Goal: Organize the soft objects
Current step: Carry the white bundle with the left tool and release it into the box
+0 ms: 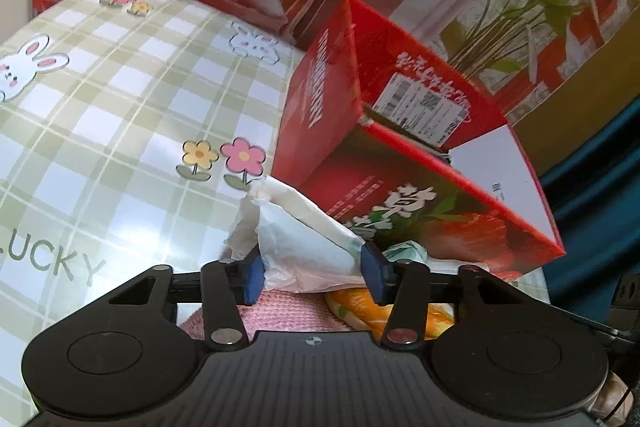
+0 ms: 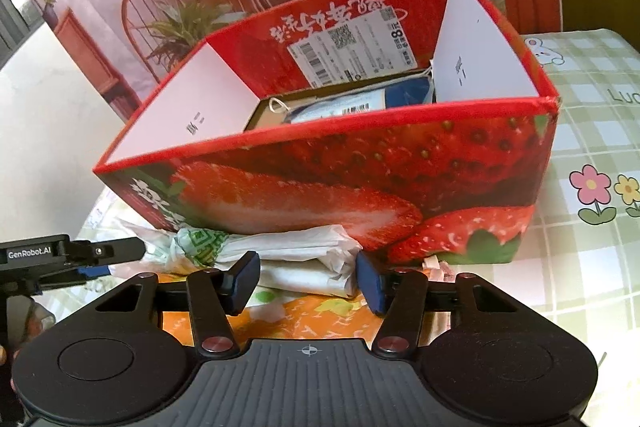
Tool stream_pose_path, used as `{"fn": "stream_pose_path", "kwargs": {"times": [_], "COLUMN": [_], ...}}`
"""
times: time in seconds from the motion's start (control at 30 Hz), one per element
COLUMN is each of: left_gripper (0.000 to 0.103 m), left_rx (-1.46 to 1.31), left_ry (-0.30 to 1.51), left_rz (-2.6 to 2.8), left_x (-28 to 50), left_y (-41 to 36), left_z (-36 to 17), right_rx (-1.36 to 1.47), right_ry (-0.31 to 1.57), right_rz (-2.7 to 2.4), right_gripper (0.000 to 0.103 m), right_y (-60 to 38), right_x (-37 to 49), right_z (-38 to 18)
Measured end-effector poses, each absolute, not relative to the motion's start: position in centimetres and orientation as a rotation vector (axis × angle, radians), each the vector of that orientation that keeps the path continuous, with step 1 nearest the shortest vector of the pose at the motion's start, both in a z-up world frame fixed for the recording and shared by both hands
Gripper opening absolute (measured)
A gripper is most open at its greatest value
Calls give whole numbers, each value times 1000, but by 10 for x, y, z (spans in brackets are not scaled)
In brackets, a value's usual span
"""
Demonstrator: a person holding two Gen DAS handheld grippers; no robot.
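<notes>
Right wrist: box [image 2: 320,179] hides its contents.

Black ribbed left gripper [image 1: 314,273], blue-padded jaws, silver pivot screws

My left gripper [image 1: 314,277] has its blue pads against both sides of a crumpled white bag [image 1: 296,231] (a green-printed end pokes out on the right). Beneath it I see pink knit cloth [image 1: 280,311] and an orange fabric [image 1: 360,307]; the strawberry box [image 1: 400,163] stands just behind on the checked tablecloth [image 1: 120,115].
</notes>
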State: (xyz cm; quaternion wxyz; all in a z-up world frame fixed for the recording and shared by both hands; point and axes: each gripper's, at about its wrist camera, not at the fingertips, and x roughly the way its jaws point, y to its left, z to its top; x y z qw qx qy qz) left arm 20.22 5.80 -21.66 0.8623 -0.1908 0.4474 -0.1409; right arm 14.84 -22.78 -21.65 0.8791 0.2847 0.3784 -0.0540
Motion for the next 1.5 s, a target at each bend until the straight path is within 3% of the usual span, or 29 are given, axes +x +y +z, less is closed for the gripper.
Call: {"fn": "stream_pose_path", "kwargs": {"times": [0.83, 1.33, 1.5], "left_gripper": [45, 44, 53], "left_rx": [-348, -266, -227], "left_ry": [644, 783, 788], "left_rz": [-455, -451, -434], "left_x": [197, 261, 257], "left_y": [32, -14, -11], "left_z": [-118, -151, -151], "right_rx": [540, 521, 504], "right_ry": [523, 596, 604], "right_rz": [-88, -202, -210], "right_gripper": [48, 49, 50], "right_y": [-247, -278, -277], "right_x": [120, 144, 142], "right_z": [-125, -149, -153]}}
